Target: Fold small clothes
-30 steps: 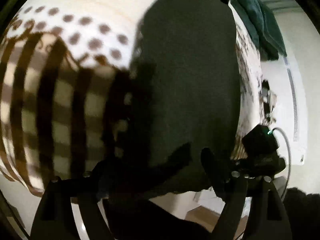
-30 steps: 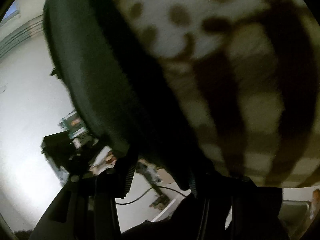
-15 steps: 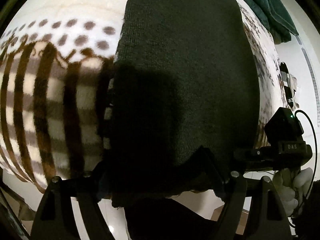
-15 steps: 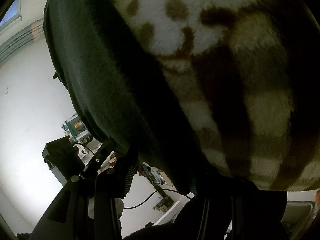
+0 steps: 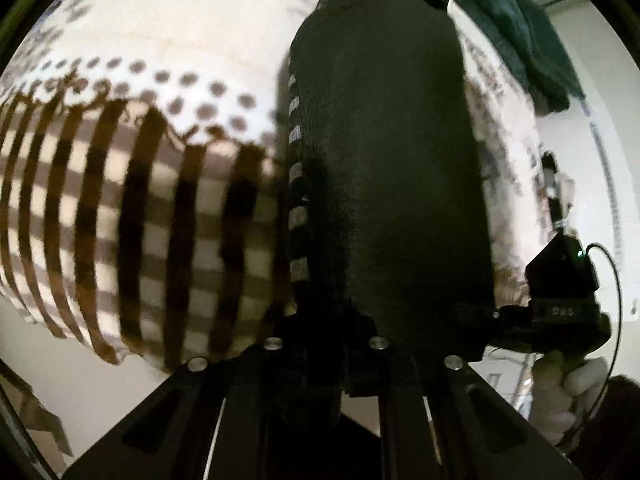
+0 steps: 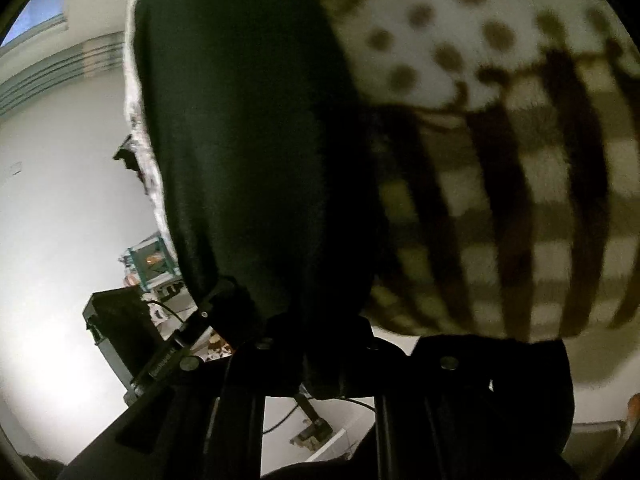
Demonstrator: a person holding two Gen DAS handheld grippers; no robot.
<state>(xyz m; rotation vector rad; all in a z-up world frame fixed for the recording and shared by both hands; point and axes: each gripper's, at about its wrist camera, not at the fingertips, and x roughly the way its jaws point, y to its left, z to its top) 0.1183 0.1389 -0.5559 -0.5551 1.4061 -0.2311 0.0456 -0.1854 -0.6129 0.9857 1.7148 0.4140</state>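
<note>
Both claws, left (image 5: 322, 320) and right (image 6: 320, 328), have clamped one dark garment (image 5: 384, 160) over one patterned blanket (image 5: 132, 208).

A dark knit garment (image 5: 392, 168) lies lengthwise on a cream fleece blanket (image 5: 132, 184) patterned with brown dots and stripes, its near edge gathered up toward the camera. A strip of pale dashes runs down its left edge. From the right wrist, the same dark cloth (image 6: 248, 140) fills the centre, the blanket (image 6: 500, 168) beside it.

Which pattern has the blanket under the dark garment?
Brown dots and stripes on cream blanket, clearest in left wrist view.
</note>
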